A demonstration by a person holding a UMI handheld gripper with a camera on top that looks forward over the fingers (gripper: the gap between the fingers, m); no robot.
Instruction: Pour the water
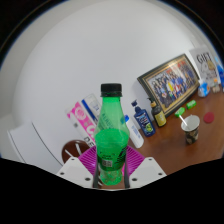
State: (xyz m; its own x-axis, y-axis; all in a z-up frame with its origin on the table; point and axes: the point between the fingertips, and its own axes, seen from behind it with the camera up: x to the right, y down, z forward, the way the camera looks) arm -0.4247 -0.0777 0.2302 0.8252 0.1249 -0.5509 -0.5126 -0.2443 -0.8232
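1. The gripper (110, 178) is closed on the green bottle (110, 135), held upright between its fingers, cap on.
2. Its smooth wall could slip when tilted.
3. The cup (190, 128) stands well apart; water may miss.

a green plastic bottle (110, 135) with a black cap stands upright between the fingers, its label facing forward, seemingly capped shut.

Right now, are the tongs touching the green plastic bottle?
Touching: gripper view shows both pink pads of the tongs pressed against the green plastic bottle.
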